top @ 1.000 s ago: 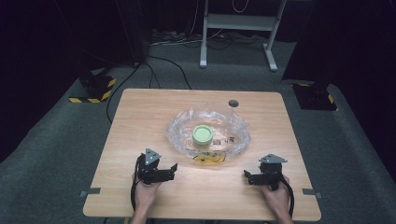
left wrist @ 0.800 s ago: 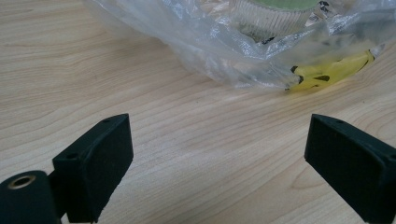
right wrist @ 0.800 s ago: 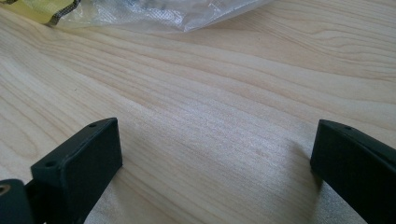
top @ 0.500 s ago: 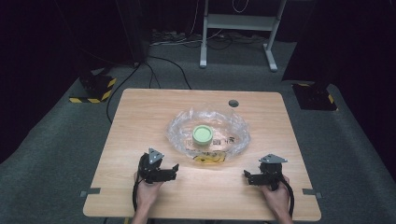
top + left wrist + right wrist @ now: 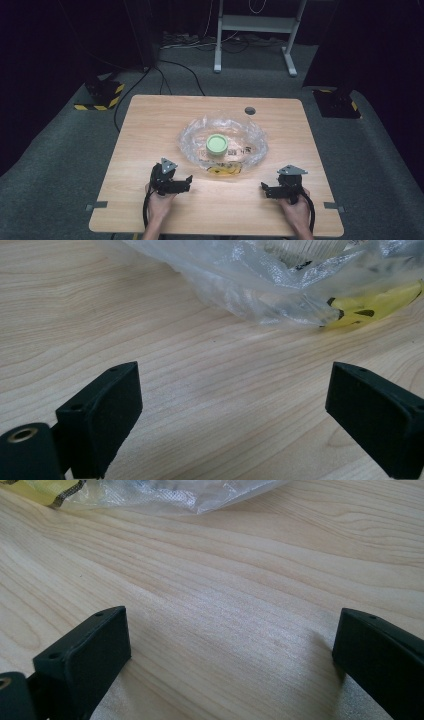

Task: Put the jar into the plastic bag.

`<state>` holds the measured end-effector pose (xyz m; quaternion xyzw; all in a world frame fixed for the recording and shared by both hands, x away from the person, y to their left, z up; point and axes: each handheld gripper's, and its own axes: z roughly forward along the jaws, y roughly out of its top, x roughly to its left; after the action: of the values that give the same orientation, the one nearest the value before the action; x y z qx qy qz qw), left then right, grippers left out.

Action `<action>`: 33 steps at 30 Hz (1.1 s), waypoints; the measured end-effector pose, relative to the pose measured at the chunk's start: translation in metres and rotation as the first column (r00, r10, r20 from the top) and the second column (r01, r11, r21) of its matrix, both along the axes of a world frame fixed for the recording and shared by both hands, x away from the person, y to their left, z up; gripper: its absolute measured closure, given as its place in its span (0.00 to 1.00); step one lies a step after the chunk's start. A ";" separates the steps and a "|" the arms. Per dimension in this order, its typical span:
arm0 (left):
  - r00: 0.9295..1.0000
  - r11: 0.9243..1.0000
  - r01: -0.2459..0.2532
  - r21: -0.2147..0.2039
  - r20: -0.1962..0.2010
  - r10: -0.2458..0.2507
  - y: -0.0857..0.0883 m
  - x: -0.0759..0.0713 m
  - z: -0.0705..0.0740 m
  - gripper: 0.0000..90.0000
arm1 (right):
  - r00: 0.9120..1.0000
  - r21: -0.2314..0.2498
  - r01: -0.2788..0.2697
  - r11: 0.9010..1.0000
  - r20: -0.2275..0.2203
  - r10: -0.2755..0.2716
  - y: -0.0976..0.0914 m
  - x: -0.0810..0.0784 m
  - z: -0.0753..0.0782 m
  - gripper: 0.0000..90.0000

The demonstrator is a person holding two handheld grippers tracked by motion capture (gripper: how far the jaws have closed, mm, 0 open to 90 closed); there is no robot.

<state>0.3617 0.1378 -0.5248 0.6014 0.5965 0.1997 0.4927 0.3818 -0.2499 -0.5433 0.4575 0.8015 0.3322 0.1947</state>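
A crumpled clear plastic bag (image 5: 224,141) lies in the middle of the wooden table (image 5: 150,130), with a green round lid (image 5: 217,144) showing in it and a yellow printed patch (image 5: 223,170) at its near edge. My left gripper (image 5: 189,182) rests on the table just left of the bag's near edge, open, with nothing between its jaws. In the left gripper view the bag (image 5: 260,285) and yellow patch (image 5: 375,307) lie just ahead of my left gripper (image 5: 235,405). My right gripper (image 5: 263,189) sits to the bag's lower right, open and empty. The right gripper view has the bag's edge (image 5: 165,492) far ahead of my right gripper (image 5: 230,655).
A round cable hole (image 5: 250,110) is in the table's far right part. Beyond the table stand a grey desk frame (image 5: 255,35), floor cables (image 5: 165,70) and two black-and-yellow striped floor boxes (image 5: 102,95). Bare wood lies between the two grippers.
My left gripper has shifted slightly right toward the bag. The right gripper and the bag have stayed put.
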 end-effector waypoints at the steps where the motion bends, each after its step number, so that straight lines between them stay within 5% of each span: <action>1: 1.000 1.000 -0.001 0.001 0.000 0.001 0.000 0.000 0.000 0.09 | 1.000 0.000 0.000 1.000 0.000 0.000 0.000 0.000 0.000 0.02; 33: 0.999 1.000 -0.005 0.026 -0.033 0.006 -0.002 0.011 -0.010 0.09 | 1.000 0.000 -0.001 1.000 0.001 0.001 0.000 0.000 0.000 0.02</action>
<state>0.3727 0.1362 -0.5352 0.6094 0.6035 0.1987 0.4744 0.3818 -0.2500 -0.5434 0.4570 0.8016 0.3324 0.1951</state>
